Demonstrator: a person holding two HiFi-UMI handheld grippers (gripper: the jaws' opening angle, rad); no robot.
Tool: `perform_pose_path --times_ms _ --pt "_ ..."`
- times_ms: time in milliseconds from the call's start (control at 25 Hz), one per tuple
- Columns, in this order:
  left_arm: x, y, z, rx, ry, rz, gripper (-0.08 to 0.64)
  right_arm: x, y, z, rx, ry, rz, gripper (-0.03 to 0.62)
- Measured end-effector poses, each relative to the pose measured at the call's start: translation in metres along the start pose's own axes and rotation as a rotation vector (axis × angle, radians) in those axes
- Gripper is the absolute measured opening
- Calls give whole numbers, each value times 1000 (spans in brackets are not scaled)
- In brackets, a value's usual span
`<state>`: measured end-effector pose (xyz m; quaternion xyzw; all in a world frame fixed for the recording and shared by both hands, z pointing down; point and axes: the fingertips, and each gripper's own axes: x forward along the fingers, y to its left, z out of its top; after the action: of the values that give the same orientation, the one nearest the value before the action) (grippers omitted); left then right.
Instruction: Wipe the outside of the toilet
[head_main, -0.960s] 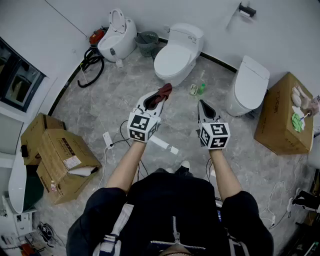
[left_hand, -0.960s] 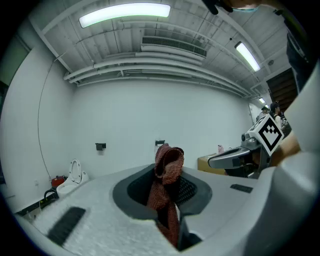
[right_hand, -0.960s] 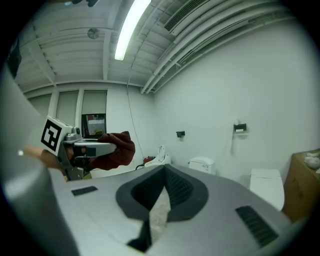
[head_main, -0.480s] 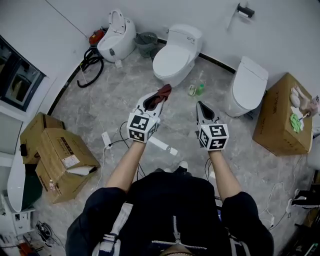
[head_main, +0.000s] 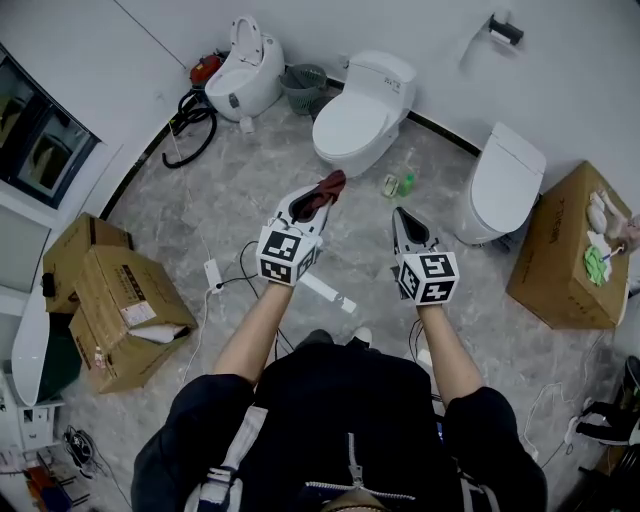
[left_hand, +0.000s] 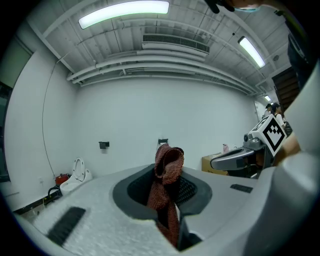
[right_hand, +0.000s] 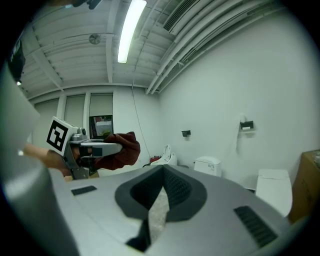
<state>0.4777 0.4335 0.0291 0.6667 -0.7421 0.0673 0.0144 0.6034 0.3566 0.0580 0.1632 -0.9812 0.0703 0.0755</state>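
A white toilet (head_main: 360, 112) with its lid down stands by the far wall, ahead of me. My left gripper (head_main: 322, 197) is shut on a dark red cloth (head_main: 328, 186) that sticks up between the jaws (left_hand: 167, 172). It hovers over the floor short of the toilet. My right gripper (head_main: 402, 218) is shut with nothing in it, level with the left and about a hand's width to its right. In the right gripper view the toilet (right_hand: 209, 164) shows far off by the wall, and the left gripper with the cloth (right_hand: 117, 150) is at the left.
A second toilet (head_main: 502, 178) stands at the right and one with its lid up (head_main: 243, 70) at the back left. Two small bottles (head_main: 397, 185) sit on the marble floor. A bin (head_main: 304, 86), a hose (head_main: 186, 125), cardboard boxes (head_main: 125, 318) (head_main: 570, 248) and floor cables (head_main: 215, 275) surround the area.
The view has shifted a little, so the toilets sit slightly lower and to the right. Both grippers hold the same pose, the cloth still in the left one.
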Motion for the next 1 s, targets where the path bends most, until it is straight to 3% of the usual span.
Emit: perform_pose_path --times_ms 560,1000 --pt "55 4 0 -13 -7 26 60 28 -48 1 4 14 27 3" --pt "137 71 -14 -38 2 8 60 122 -87 5 13 50 10 3"
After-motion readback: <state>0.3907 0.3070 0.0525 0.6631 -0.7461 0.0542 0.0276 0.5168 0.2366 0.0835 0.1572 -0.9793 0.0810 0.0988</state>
